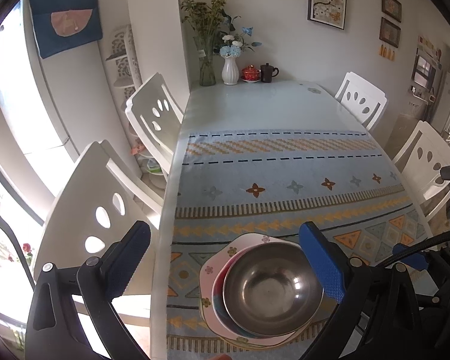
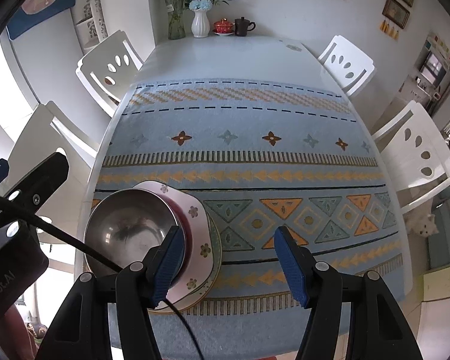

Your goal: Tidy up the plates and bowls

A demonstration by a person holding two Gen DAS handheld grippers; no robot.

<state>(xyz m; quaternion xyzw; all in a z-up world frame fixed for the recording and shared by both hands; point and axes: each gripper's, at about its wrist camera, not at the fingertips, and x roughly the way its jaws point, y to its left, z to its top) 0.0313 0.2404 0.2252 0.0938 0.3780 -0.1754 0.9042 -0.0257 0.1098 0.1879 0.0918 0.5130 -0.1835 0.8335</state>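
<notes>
A steel bowl (image 1: 270, 288) sits on top of a stack near the table's front left corner. Under it are a red and blue dish (image 1: 220, 282) and a pink flowered plate (image 1: 213, 265). My left gripper (image 1: 225, 229) hovers over the stack, open wide, its blue pads (image 1: 322, 265) clear of the bowl. In the right wrist view the steel bowl (image 2: 129, 228) rests on the pink plate (image 2: 195, 210), with a green-rimmed plate (image 2: 216, 249) at the bottom. My right gripper (image 2: 226, 237) is open just right of the stack, with only tablecloth between its fingers.
A patterned blue tablecloth (image 2: 240, 138) covers the near half of the white table (image 1: 255, 105). Two vases (image 1: 229, 70), a red lidded cup (image 1: 250, 73) and a dark mug (image 1: 267, 72) stand at the far end. White chairs (image 1: 153, 111) line both sides. A small white dog (image 2: 426, 225) is on the floor to the right.
</notes>
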